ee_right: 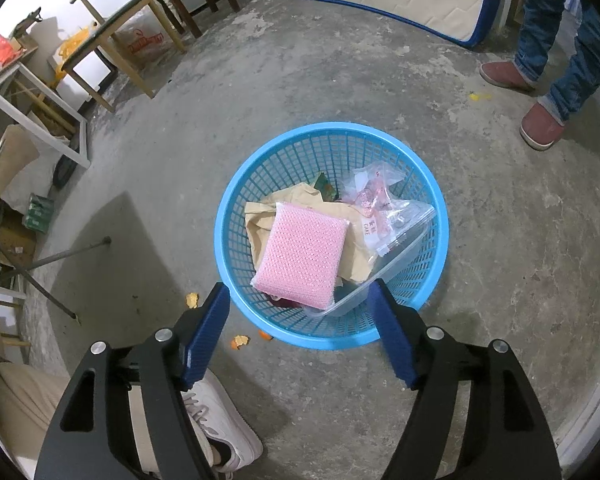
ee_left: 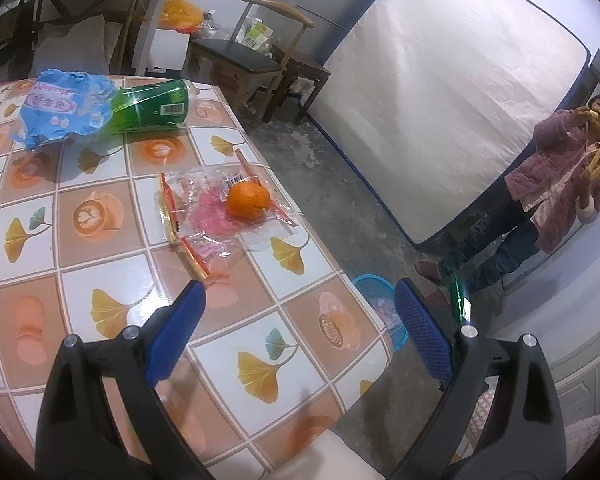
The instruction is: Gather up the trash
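On the patterned table [ee_left: 100, 320] lie a clear red-edged plastic wrapper [ee_left: 204, 216] with an orange [ee_left: 247, 199] on it, a green can [ee_left: 152, 107] on its side, and a crumpled blue bag [ee_left: 66, 106]. My left gripper [ee_left: 300, 292] is open and empty, above the table's near right edge, short of the wrapper. My right gripper [ee_right: 300, 292] is open and empty above the blue basket [ee_right: 236, 208] on the floor. The basket holds a pink bubble pouch [ee_right: 302, 256], brown paper, clear bags and a clear tray. The basket also shows in the left wrist view [ee_left: 374, 286].
A person stands nearby on the concrete floor [ee_left: 556, 184], their shoes [ee_right: 540, 128] beyond the basket. A mattress [ee_left: 440, 100] leans against the wall. Chairs [ee_left: 256, 56] and stools stand behind the table. Orange peel bits [ee_right: 192, 300] and my white shoe [ee_right: 220, 428] lie near the basket.
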The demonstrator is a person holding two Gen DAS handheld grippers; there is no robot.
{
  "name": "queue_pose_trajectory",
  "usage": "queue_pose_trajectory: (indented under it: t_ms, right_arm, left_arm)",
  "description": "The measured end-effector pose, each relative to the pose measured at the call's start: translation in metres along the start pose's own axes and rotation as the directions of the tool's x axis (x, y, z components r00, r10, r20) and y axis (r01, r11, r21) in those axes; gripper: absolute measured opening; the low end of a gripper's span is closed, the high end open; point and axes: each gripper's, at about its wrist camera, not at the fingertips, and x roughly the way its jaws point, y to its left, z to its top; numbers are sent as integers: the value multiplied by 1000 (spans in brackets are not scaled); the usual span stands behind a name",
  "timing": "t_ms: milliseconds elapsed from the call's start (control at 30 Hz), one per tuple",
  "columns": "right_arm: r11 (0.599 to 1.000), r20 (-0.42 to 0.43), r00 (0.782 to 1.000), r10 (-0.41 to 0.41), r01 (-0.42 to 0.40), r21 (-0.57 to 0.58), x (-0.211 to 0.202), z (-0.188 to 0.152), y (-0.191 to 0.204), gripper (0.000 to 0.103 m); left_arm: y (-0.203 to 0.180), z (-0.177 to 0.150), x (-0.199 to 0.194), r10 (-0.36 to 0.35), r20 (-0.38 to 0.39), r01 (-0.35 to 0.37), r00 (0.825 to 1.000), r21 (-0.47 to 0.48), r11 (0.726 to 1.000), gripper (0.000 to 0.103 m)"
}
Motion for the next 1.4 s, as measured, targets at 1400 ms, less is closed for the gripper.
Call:
queue_pose_trajectory:
  t_ms: [1400]
  right_arm:
    - [991, -248, 961, -122, 104, -86, 184, 45, -5, 39]
  left_arm:
    - [26, 13, 14, 170, -18, -171, 985, -58, 984, 94]
